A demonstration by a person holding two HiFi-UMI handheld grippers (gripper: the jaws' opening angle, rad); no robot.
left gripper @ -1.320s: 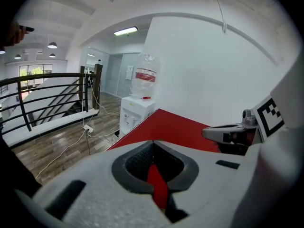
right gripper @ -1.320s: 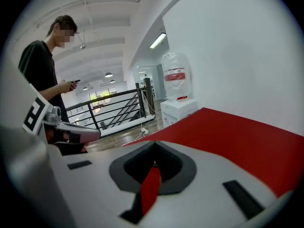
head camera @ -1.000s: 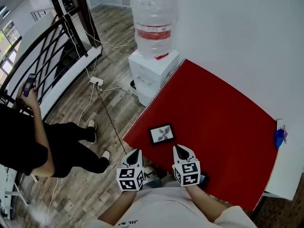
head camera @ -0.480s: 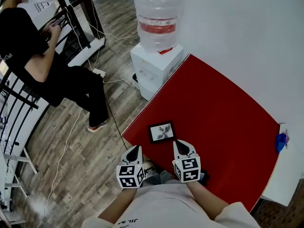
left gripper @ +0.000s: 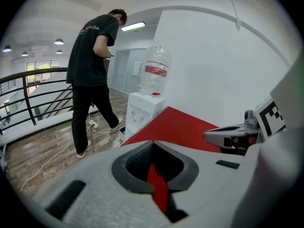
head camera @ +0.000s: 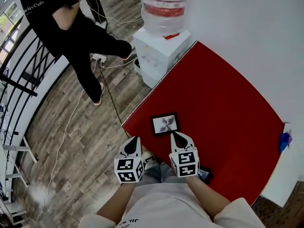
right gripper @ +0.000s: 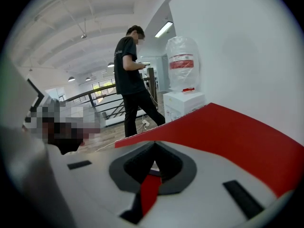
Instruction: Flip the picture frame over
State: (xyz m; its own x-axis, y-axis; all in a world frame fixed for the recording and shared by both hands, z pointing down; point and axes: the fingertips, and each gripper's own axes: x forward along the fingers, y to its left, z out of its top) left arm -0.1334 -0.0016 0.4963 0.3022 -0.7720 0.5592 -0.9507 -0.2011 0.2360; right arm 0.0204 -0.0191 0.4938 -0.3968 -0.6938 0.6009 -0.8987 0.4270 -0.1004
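A small black picture frame (head camera: 165,124) lies picture side up on the red table (head camera: 223,113), near the table's left corner. My right gripper (head camera: 176,135) is shut and empty, its tip just short of the frame's near right corner. My left gripper (head camera: 135,139) is also shut and empty, hanging at the table's left edge, to the left of the frame and nearer to me. In the left gripper view the shut jaws (left gripper: 152,146) point over the red table. The right gripper view shows its shut jaws (right gripper: 153,148) low over the tabletop; the frame is mostly hidden behind them.
A white water dispenser (head camera: 161,46) with a big bottle stands off the table's far left corner. A person in black (head camera: 71,23) stands on the wood floor beside a railing. A dark flat object (head camera: 205,175) lies near me; a blue thing (head camera: 284,140) sits on the white ledge at right.
Both grippers have moved a little forward and lower, toward the frame. The person in black has walked from the left side toward the far end by the dispenser.
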